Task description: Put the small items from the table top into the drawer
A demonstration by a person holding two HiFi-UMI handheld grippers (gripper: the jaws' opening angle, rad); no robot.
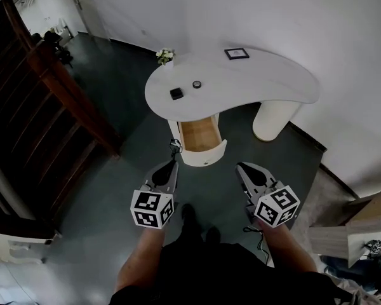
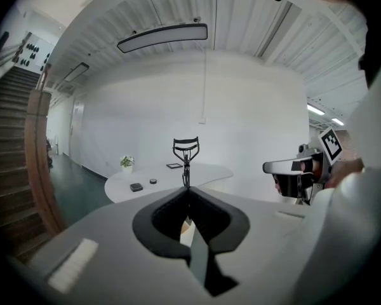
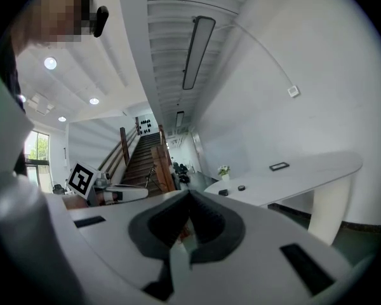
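The right tool (image 3: 189, 193) pointed across the room, its jaws pressed together with nothing gripped between them. Beyond it stood a curved white counter (image 3: 305, 173) carrying a small black box (image 3: 223, 192), a small round item (image 3: 241, 187), a dark frame (image 3: 279, 166) and a potted plant (image 3: 223, 170). The left tool (image 3: 143, 194) showed at the left, in front of a wooden staircase (image 3: 140, 157).
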